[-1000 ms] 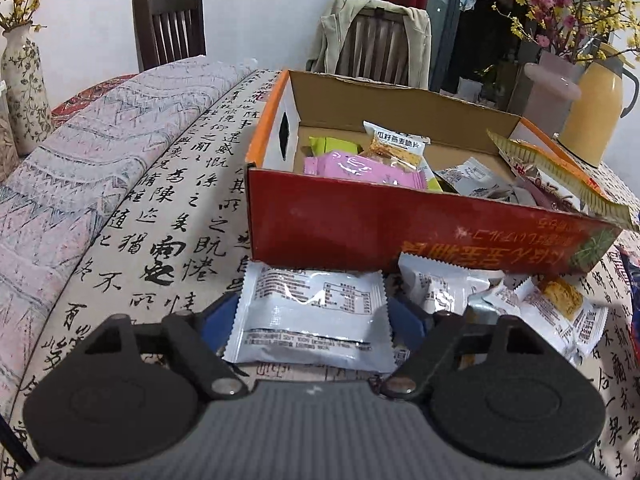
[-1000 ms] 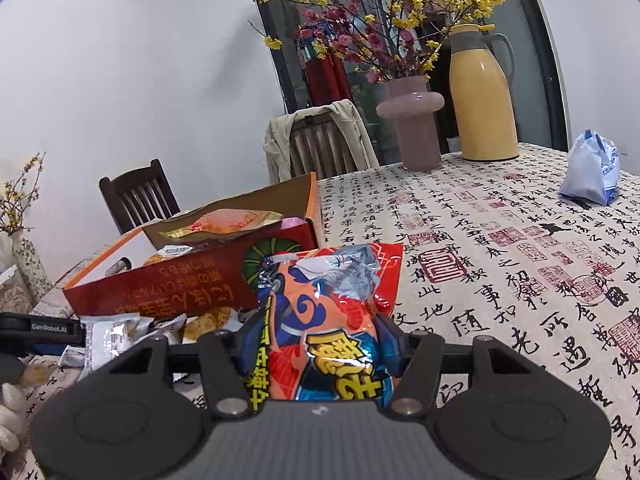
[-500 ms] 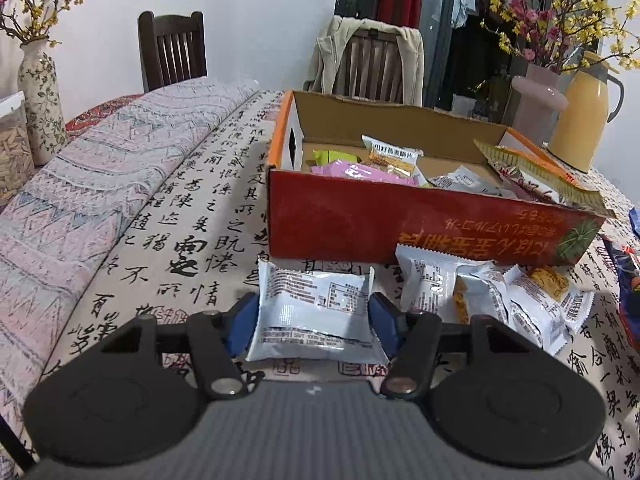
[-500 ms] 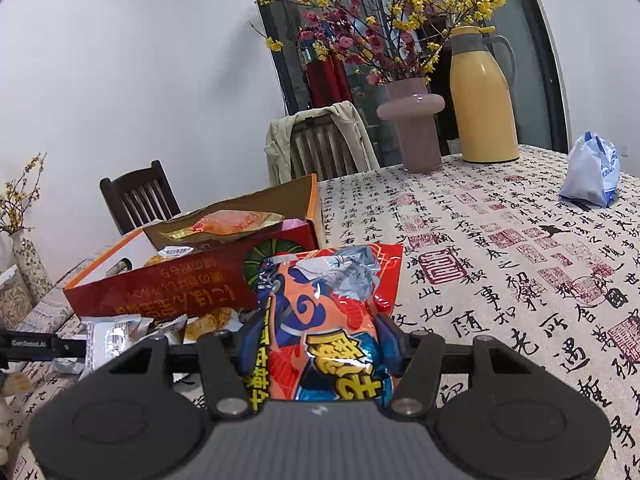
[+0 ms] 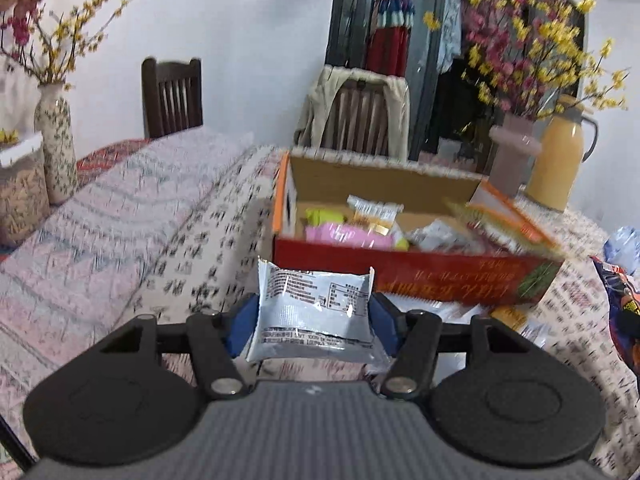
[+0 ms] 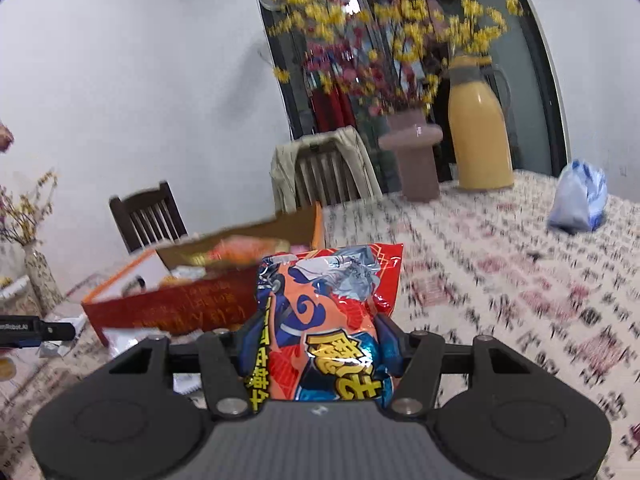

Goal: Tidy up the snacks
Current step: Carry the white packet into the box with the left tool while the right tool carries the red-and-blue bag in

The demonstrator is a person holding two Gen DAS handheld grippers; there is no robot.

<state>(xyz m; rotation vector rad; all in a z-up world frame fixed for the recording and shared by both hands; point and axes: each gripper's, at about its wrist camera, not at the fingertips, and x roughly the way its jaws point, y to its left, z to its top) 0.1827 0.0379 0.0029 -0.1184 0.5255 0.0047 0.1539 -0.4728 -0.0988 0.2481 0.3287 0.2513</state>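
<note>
Broad table under a cream cloth printed with black calligraphy point(image 6: 500, 280). On it, open red-and-orange cardboard box point(image 5: 420, 276), loose snack packs inside. Further back, tall yellow thermos jug point(image 6: 478, 136). Nearer, right gripper point(image 6: 316, 344) clenched on puffy red, orange and blue foil snack bag point(image 6: 324, 320), raised off the cloth. Left gripper point(image 5: 312, 320) clamped on flat silver-grey snack packet point(image 5: 316, 312), held before the box's front wall.
</note>
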